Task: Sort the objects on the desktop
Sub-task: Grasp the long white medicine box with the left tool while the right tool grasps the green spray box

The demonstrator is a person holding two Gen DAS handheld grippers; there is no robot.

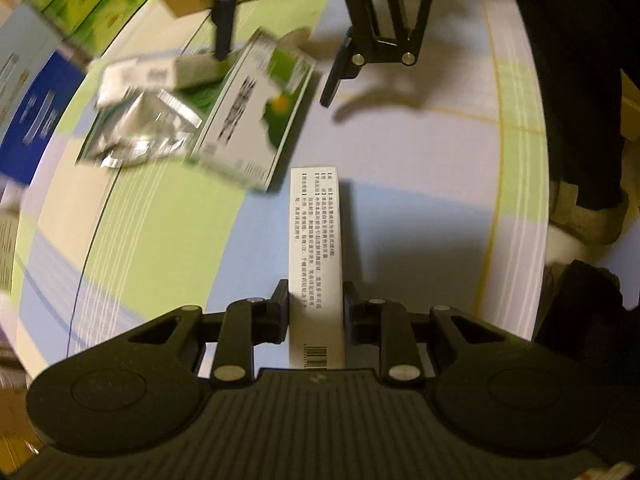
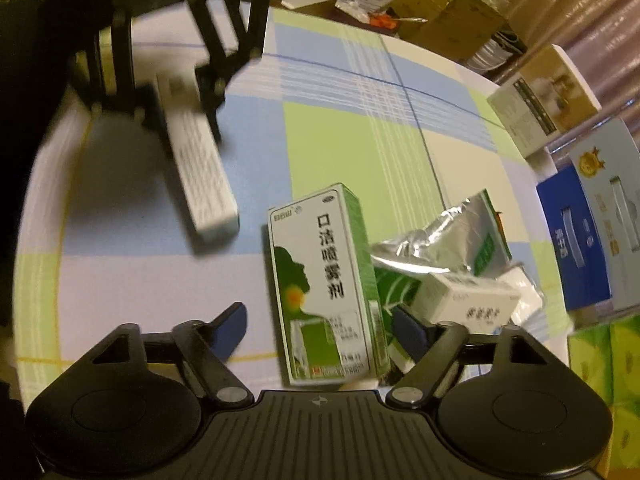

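Note:
A long white medicine box (image 1: 316,240) with black print sticks out forward over the checked tablecloth (image 1: 400,152), and my left gripper (image 1: 316,304) is shut on its near end. The right wrist view shows the same box (image 2: 200,168) hanging from the left gripper (image 2: 182,116) at the upper left. My right gripper (image 2: 320,328) is open and straddles a green and white spray box (image 2: 324,280); the right finger is close to the box and the left finger stands apart. In the left wrist view this box (image 1: 256,120) lies blurred under the right gripper (image 1: 276,76).
A crumpled foil pouch (image 2: 440,236) and a small white box (image 2: 468,300) lie just right of the spray box. Blue and white cartons (image 2: 572,240), green tissue packs (image 2: 600,360) and cardboard boxes (image 2: 440,12) line the table's far and right edges. A dark sleeve (image 1: 580,80) is at the right.

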